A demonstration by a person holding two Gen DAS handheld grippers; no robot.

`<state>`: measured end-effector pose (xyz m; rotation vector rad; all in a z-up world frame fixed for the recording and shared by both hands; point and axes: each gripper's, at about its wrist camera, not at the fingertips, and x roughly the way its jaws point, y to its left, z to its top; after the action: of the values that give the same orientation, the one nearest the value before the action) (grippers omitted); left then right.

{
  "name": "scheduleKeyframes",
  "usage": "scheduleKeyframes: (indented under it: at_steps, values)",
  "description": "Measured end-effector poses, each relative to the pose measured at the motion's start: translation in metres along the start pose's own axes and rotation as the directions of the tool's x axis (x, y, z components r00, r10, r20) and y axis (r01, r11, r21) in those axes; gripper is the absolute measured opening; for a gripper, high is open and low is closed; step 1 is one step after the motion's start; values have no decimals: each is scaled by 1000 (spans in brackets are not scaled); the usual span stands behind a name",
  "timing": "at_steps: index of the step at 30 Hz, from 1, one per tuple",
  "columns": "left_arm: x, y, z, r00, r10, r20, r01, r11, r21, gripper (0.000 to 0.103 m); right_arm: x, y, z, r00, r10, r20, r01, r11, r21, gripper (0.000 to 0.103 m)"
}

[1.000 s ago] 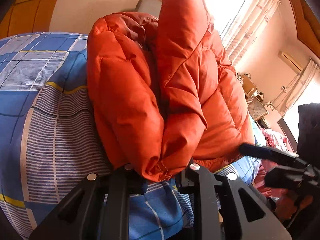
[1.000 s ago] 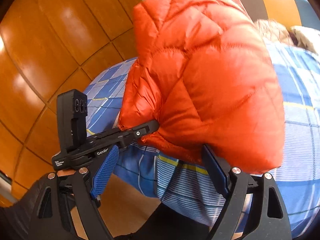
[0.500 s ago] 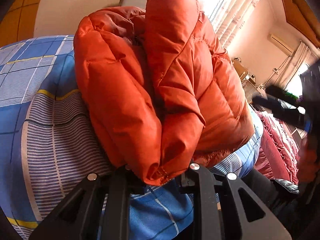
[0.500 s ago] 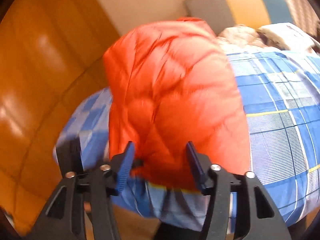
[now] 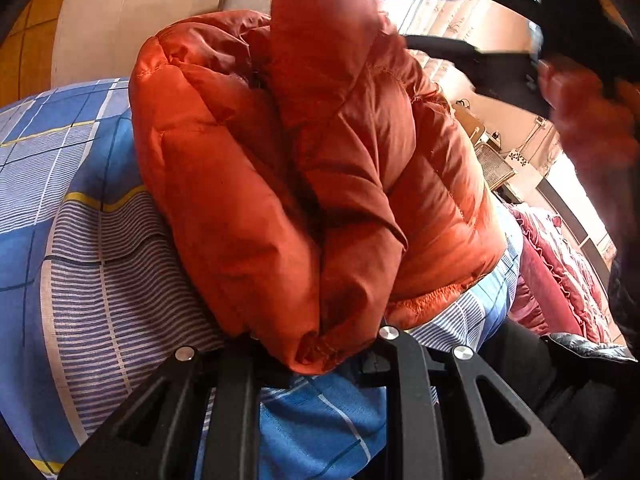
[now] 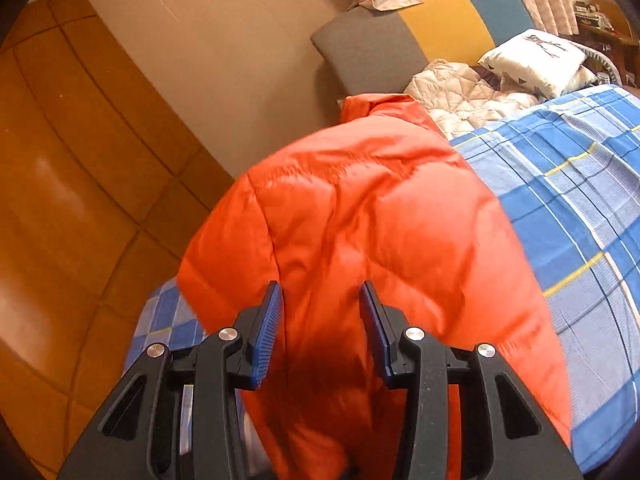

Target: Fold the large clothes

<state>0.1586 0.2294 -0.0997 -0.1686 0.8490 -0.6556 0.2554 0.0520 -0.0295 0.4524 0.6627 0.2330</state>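
Observation:
A puffy orange down jacket (image 5: 320,184) lies bunched on the blue plaid bedcover (image 5: 80,248). My left gripper (image 5: 316,356) is shut on the jacket's lower edge, and its fingertips are hidden under the fabric. In the right wrist view the jacket (image 6: 380,220) rises as a lifted mound. My right gripper (image 6: 320,292) has a thick fold of it between the blue pads (image 6: 268,320), and its jaws are closing on that fold. In the left wrist view a hand (image 5: 580,120) holds that gripper high at the upper right.
Wooden wardrobe panels (image 6: 60,168) stand left of the bed. At the bed's head are a grey cushion (image 6: 368,52), a beige quilt (image 6: 460,96) and a white pillow (image 6: 536,60). Red bedding (image 5: 560,276) lies beyond the bed's right edge.
My right gripper went from wide open to closed around a fold of the jacket, then rose and rolled, lifting the fabric. My left gripper kept its grip, rolling slightly.

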Motion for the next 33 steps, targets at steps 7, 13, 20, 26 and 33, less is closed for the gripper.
scheduleKeyframes:
  at_steps: [7, 13, 20, 26, 33]
  values:
    - [4, -8, 5, 1000, 21, -20, -21, 999, 28, 18, 35, -7, 10, 997, -13, -76, 13, 1000, 0, 42]
    - [4, -14, 6, 999, 42, -32, -41, 998, 54, 18, 54, -12, 16, 989, 4, -151, -2, 1000, 14, 42]
    - [6, -20, 7, 997, 56, -48, -51, 994, 98, 18, 68, -8, 11, 980, -39, -194, 34, 999, -29, 42]
    - [6, -25, 4, 997, 68, -47, -61, 990, 124, 18, 86, -6, 7, 970, -79, -230, 66, 996, -65, 42]
    - [8, -29, 2, 996, 75, -43, -69, 988, 136, 17, 97, -6, 3, 961, -105, -255, 84, 992, -92, 42]
